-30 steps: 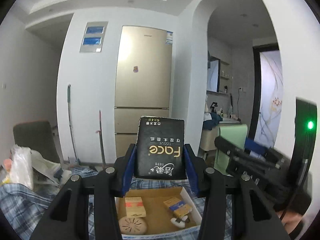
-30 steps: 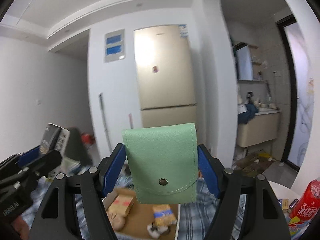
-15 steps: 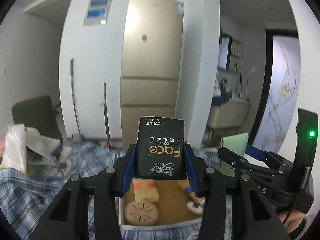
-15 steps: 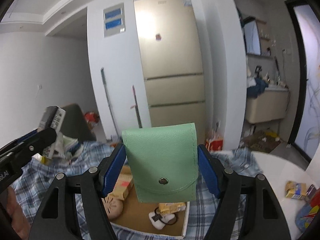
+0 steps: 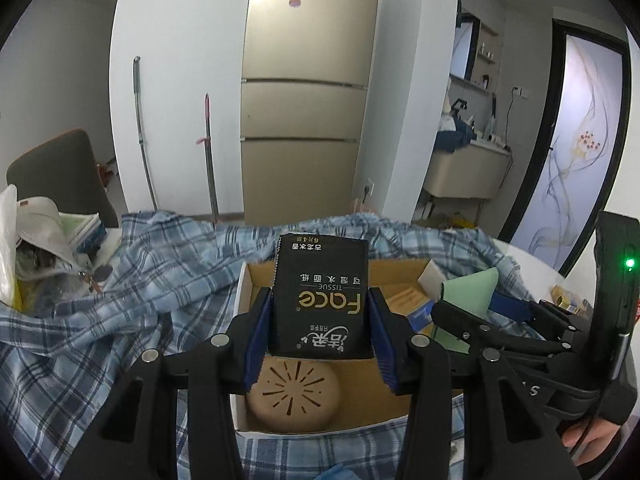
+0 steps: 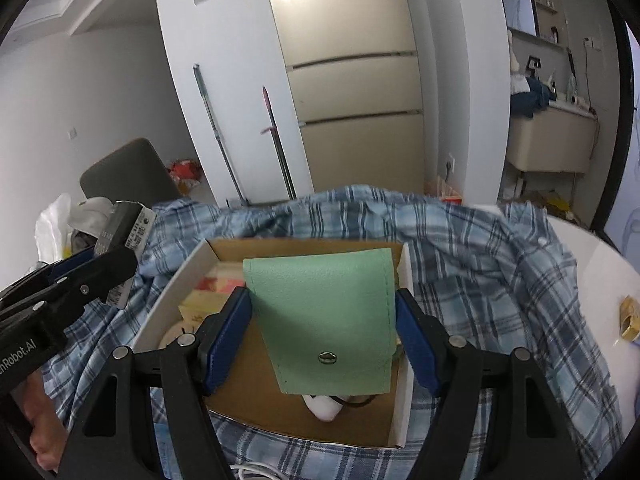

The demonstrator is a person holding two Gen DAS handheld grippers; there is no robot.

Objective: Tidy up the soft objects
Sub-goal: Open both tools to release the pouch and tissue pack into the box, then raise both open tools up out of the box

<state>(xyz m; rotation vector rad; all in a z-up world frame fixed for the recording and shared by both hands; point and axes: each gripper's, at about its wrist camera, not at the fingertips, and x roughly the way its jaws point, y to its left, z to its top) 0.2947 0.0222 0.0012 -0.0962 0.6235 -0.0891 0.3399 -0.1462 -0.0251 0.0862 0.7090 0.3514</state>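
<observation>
Above the box [image 5: 242, 300] on the plaid cloth [image 5: 120, 320], the left tool [image 5: 320, 320] clamps a tissue pack [image 5: 320, 300] and the right tool [image 6: 323, 332] clamps a green pouch [image 6: 326, 312].

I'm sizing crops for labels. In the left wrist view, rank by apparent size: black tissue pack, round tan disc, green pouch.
1. black tissue pack, nearest the camera, so enlarged
2. round tan disc
3. green pouch, partly hidden
</observation>
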